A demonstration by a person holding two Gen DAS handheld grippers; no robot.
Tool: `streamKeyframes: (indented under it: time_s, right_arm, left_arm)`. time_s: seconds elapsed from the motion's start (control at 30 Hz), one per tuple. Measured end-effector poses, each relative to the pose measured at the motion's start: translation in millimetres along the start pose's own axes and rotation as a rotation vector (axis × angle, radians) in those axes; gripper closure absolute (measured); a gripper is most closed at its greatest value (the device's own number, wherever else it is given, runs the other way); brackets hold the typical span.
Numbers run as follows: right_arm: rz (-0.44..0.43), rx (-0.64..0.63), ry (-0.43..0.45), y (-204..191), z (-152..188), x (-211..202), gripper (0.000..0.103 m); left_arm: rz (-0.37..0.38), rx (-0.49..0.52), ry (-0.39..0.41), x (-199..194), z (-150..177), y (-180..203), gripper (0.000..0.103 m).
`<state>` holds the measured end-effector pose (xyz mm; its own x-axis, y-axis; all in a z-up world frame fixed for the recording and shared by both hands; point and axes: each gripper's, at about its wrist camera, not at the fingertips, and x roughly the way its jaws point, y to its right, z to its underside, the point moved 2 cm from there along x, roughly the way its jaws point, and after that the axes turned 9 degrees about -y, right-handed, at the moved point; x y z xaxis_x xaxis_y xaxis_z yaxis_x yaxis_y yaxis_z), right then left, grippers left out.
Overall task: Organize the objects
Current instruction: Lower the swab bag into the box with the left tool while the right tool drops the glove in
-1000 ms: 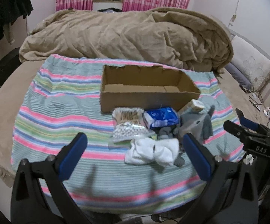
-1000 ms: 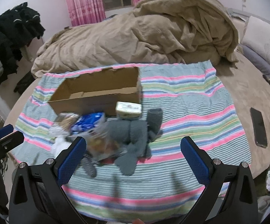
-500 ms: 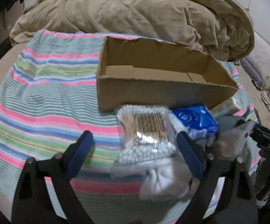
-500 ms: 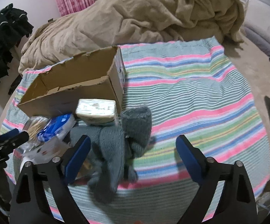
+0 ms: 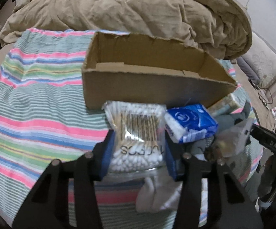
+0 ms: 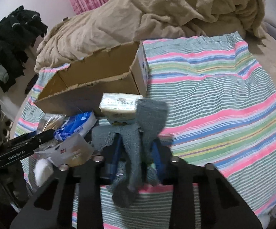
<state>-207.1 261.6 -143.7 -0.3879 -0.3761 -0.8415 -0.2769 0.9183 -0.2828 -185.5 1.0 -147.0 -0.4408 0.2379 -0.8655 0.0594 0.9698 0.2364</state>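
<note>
A clear bag of cotton swabs [image 5: 138,129] lies before an open cardboard box [image 5: 153,87]. My left gripper [image 5: 138,152] has its blue pads pressed on both sides of the bag, and its jaws are closing. A blue tissue pack [image 5: 189,122] lies to the bag's right, and white socks [image 5: 157,192] lie under the gripper. My right gripper [image 6: 138,152] is shut on a bunch of grey socks [image 6: 136,129]. Behind them a cream packet [image 6: 120,106] leans against the box [image 6: 92,93]. The left gripper [image 6: 32,143] shows at the left edge, above a white and gold pouch [image 6: 71,152].
Everything rests on a striped towel [image 6: 214,95] spread over a bed. A heaped tan duvet [image 5: 138,13] lies behind the box. Black clothes [image 6: 10,43] hang at the far left. Pillows [image 5: 264,68] sit at the right.
Both grippers came down and forward onto the pile. The left jaws narrowed onto the cotton swab bag. The right jaws shut on the grey socks.
</note>
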Motion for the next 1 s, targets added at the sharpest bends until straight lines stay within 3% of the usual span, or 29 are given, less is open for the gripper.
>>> streamKeyframes:
  time_s: [0.47, 0.77, 1.0]
  right_arm:
    - [0.078, -0.04, 0.175, -13.2, -3.1, -76.5, 0.079]
    - [0.044, -0.087, 0.274, -32.1, -20.9, -121.3, 0.079]
    - [0.021, -0.136, 0.337, -50.7, -47.2, -140.5, 0.079]
  left_arm:
    - [0.006, 0.012, 0.113, -74.1, 4.6, 11.6, 0.056]
    - [0.027, 0.049, 0.188, -117.1, -12.7, 29.5, 0.056]
    - [0.041, 0.068, 0.223, -128.7, -34.6, 38.3, 0.056]
